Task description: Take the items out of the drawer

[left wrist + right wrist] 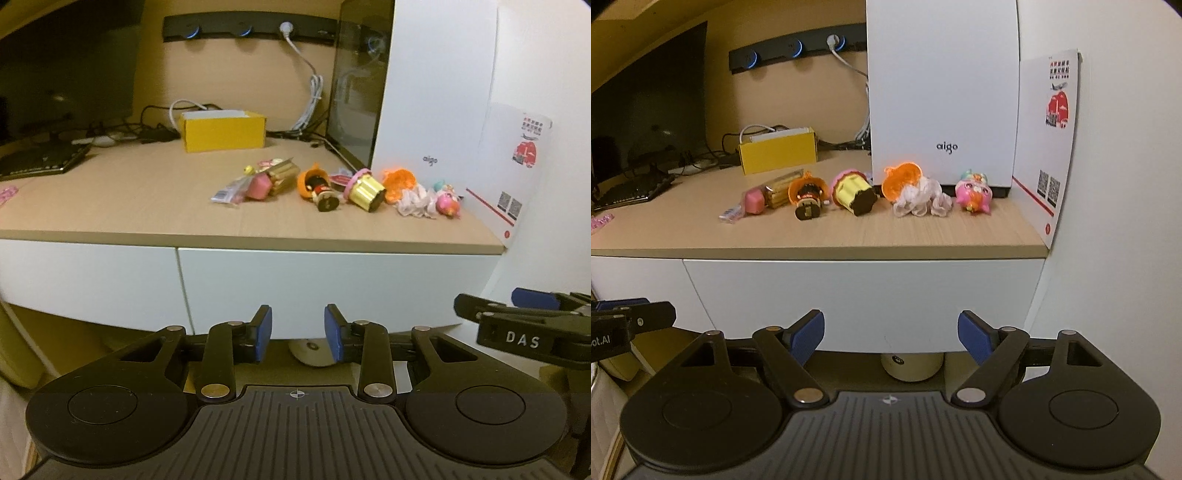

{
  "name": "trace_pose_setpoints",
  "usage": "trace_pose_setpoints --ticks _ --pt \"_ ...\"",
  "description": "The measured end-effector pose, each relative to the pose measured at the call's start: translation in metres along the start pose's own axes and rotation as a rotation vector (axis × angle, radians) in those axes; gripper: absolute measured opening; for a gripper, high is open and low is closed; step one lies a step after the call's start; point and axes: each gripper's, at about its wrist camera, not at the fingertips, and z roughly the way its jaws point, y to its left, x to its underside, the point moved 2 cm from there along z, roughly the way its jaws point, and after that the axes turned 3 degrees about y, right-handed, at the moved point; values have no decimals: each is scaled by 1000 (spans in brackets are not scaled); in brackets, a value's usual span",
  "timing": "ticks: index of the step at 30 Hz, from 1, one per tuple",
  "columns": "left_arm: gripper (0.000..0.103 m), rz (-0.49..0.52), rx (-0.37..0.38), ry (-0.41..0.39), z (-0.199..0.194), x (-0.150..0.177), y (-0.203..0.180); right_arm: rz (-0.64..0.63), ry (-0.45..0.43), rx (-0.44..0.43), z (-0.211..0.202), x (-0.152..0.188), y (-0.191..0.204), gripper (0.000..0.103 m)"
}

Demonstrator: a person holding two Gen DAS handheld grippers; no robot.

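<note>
The white drawer front (pixel 332 288) under the wooden desktop is shut, its seam to the left. On the desktop lies a row of small toys: a pink toy with a wrapper (pixel 255 186), an orange doll (pixel 314 184), a gold cupcake (pixel 365 190), an orange shell (pixel 399 181), a frilly cloth (pixel 415 201) and a pink figure (pixel 448 199). My left gripper (pixel 298 332) hangs open in front of the drawer with nothing between its blue pads. My right gripper (pixel 891 336) is open wider before the same drawer front (pixel 864 299), below the cupcake (pixel 853 192) and the pink figure (pixel 973 192).
A white tower case (pixel 942 92) stands behind the toys, and a printed card (pixel 1049 129) leans on the right wall. A yellow box (pixel 223 131), cables, a dark monitor and a keyboard (pixel 40 158) fill the back left. A round beige object (pixel 910 365) sits under the desk.
</note>
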Motion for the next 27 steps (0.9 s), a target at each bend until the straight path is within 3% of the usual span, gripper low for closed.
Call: trace_pose_setpoints --ticks 12,14,18,27 --pt "35 -33 22 5 3 6 -8 -8 19 3 -3 10 1 81" --pt "21 -38 43 -11 0 8 -9 -9 27 -1 -3 12 1 81" --pt "18 -31 79 -15 -1 11 -15 -47 30 -1 -7 14 5 81" --pt "17 9 25 -16 -8 17 -34 -32 13 -32 -14 5 8 81"
